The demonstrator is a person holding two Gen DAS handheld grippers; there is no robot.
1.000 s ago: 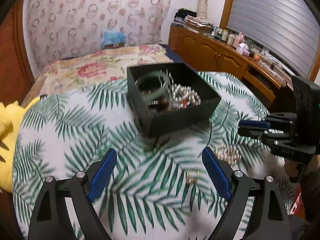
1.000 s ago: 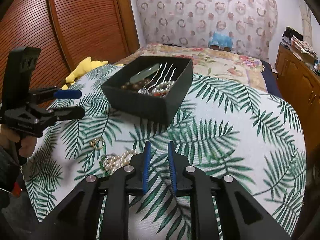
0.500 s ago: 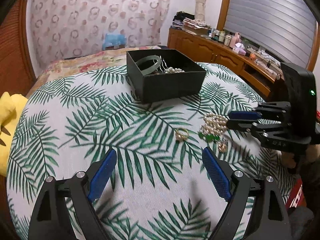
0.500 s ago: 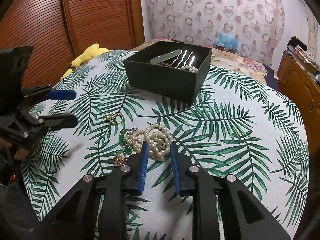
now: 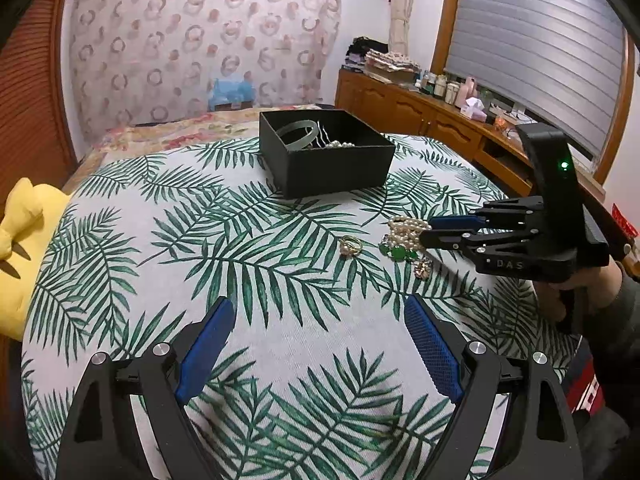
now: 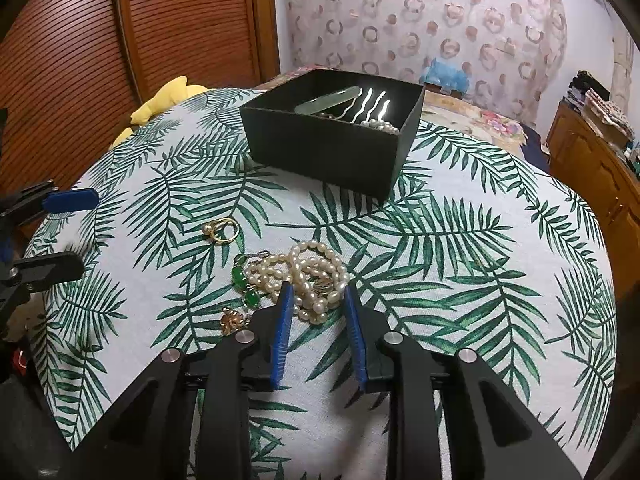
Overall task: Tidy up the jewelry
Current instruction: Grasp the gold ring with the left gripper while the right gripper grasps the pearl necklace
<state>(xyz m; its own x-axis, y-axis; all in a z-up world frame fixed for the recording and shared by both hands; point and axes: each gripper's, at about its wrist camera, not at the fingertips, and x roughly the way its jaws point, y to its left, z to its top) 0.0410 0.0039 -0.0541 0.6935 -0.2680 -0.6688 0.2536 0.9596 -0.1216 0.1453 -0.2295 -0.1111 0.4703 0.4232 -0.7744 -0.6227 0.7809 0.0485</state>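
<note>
Since a second ago the right gripper [image 6: 316,300] has dropped to the table and parted its fingers, which now straddle the near edge of the pearl necklace [image 6: 308,276] without pinching it. Landmark: that necklace, heaped on the palm-leaf tablecloth [image 6: 460,248]. Touching its left side lie green stone pieces [image 6: 245,286], and just nearer than those a small gold charm [image 6: 232,320]. Left of the necklace and slightly beyond it sits a gold pearl ring [image 6: 222,230], apart from the heap. Well left of the necklace the left gripper [image 5: 316,334] hovers with its fingers spread wide, holding nothing. Beyond the necklace stands the black box [image 6: 320,152], containing a pale green bangle [image 5: 298,136], a silver hair comb [image 6: 370,106] and more pearls.
</note>
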